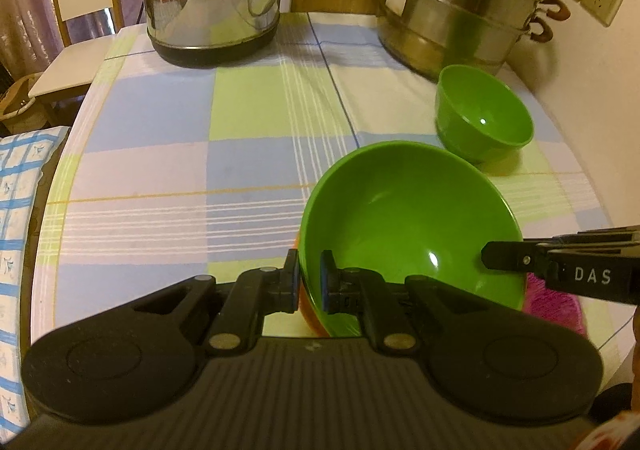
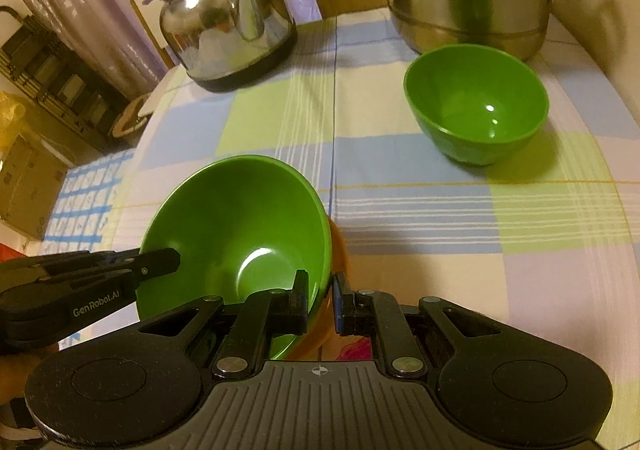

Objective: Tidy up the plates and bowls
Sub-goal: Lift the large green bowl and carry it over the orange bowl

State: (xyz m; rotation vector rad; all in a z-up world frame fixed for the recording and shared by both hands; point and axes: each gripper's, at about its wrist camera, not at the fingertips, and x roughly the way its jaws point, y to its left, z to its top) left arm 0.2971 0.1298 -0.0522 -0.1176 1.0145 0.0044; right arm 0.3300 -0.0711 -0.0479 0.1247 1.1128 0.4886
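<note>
Both grippers, left (image 1: 309, 282) and right (image 2: 321, 302), clench the large green bowl's (image 1: 408, 218) opposite rims; level, matched lowering should prevent tipping.

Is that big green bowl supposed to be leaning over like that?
It looks odd only because the left gripper and right gripper each pinch the rim of the big green bowl, holding it tilted. The small green bowl sits upright.

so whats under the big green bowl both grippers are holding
An orange dish peeks out beneath the big green bowl, nested against its underside. Only an orange edge shows, so whether it is a bowl or plate stays hidden. A pink item lies below too.
</note>
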